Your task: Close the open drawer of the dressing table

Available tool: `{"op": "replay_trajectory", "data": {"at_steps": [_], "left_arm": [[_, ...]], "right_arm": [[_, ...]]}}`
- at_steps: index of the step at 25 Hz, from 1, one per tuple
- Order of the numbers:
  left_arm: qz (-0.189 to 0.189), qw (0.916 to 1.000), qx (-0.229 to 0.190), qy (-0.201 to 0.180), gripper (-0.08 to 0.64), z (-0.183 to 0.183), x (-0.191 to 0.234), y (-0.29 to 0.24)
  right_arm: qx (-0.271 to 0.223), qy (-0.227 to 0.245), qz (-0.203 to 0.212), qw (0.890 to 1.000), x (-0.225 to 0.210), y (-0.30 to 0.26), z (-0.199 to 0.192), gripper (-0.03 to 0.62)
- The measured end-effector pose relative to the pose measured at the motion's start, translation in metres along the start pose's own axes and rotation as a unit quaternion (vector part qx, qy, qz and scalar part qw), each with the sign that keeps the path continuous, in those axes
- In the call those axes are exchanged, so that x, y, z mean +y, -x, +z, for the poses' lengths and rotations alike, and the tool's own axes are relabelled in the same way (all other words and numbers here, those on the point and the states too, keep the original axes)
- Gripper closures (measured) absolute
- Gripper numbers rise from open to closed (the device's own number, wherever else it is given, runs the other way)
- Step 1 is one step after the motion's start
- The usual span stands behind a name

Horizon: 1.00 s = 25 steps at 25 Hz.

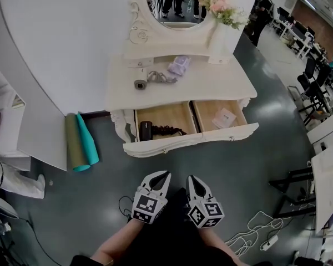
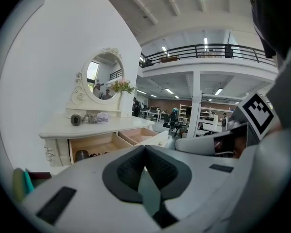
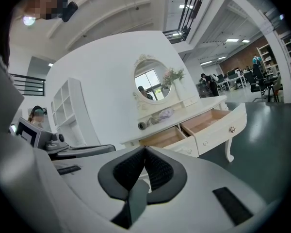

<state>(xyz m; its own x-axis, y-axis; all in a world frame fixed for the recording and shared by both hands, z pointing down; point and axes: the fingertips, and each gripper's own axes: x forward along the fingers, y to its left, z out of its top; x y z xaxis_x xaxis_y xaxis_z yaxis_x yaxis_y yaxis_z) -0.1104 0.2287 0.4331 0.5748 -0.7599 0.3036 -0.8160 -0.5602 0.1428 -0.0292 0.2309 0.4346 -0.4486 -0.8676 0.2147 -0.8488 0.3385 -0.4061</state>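
- Grey floor separates the person from the white desk (image 1: 183, 85), which stands against the far wall.
- Its left drawer (image 1: 161, 121) and right drawer (image 1: 219, 115) both stand pulled out toward the near side, their fronts running left to right.
- Both the left hand-held gripper (image 1: 162, 177) and the right hand-held gripper (image 1: 193, 180) are clenched and empty, well short of the fronts.
- The fronts lie straight ahead. The left hand-held gripper faces the left drawer, so a far-directed push looks suitable.

The white left gripper (image 2: 145, 148) has its dark-padded jaws closed tip to tip, with nothing between them. Beyond them stands the white carved dressing table (image 2: 63, 128) with its oval mirror (image 2: 103, 77). Both wood-lined drawers (image 2: 94, 145) are pulled out.
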Motion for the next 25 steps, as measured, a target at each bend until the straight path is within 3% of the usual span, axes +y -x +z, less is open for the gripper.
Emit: {"op": "replay_trajectory", "data": {"at_steps": [8,20,25], "left_arm": [[0.022,0.9996,0.013,0.007,0.561,-0.006,0.017,0.001],[0.021,0.9989,0.038,0.020,0.561,-0.009,0.025,-0.044],[0.040,0.9978,0.045,0.026,0.561,-0.006,0.041,-0.063]], "right_arm": [[0.010,-0.005,0.010,1.000,0.003,-0.016,-0.001,0.568],[0.029,-0.014,-0.027,0.999,-0.046,-0.043,0.010,0.568],[0.046,-0.015,-0.007,0.999,-0.056,-0.075,0.018,0.568]]}}
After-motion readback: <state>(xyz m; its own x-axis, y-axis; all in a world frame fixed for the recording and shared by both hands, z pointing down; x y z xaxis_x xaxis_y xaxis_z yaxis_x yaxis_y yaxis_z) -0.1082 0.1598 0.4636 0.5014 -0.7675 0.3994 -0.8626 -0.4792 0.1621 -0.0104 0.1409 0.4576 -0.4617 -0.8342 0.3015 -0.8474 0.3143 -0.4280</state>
